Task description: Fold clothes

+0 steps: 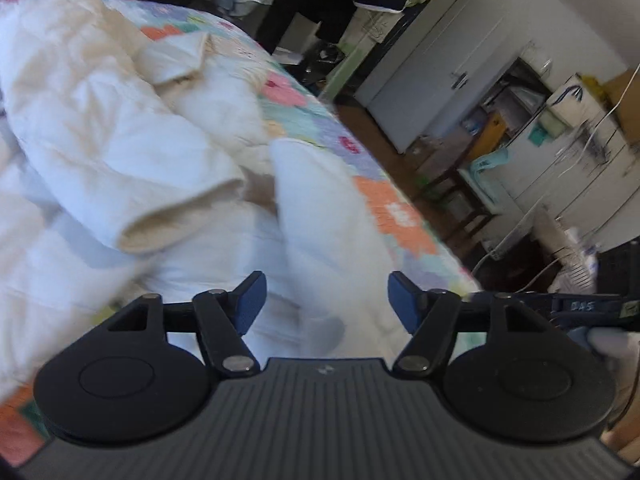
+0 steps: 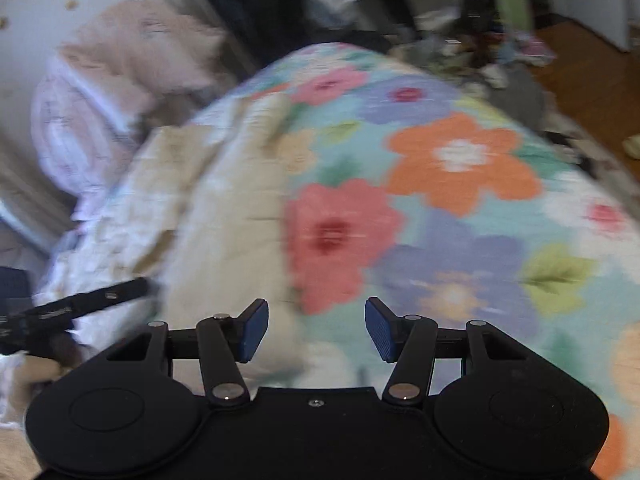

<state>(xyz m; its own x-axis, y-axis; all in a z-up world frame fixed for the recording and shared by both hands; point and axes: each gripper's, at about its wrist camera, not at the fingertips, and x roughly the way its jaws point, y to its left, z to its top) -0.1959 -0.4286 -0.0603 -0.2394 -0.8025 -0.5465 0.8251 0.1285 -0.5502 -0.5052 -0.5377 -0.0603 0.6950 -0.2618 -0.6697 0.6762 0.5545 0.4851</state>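
Note:
A cream-white padded garment (image 1: 120,148) lies crumpled on a bed with a flower-print cover (image 1: 396,216). One sleeve cuff (image 1: 176,220) points toward me, and another white sleeve (image 1: 320,216) runs down between the blue pads of my left gripper (image 1: 323,300). That gripper is open above the cloth and its pads stand clear of it. In the right wrist view, the cream garment (image 2: 208,216) covers the left part of the flower cover (image 2: 460,184). My right gripper (image 2: 316,326) is open over the garment's edge, gripping nothing. The left tool (image 2: 80,308) shows at the far left.
Grey cabinets (image 1: 432,64), a cluttered shelf unit (image 1: 500,128) and cables stand beside the bed on a wood floor. Dark hanging clothes (image 1: 320,0) are beyond the bed. A pink and white bedding pile (image 2: 104,104) lies at the left; clutter on the floor (image 2: 480,52) lies past the bed's end.

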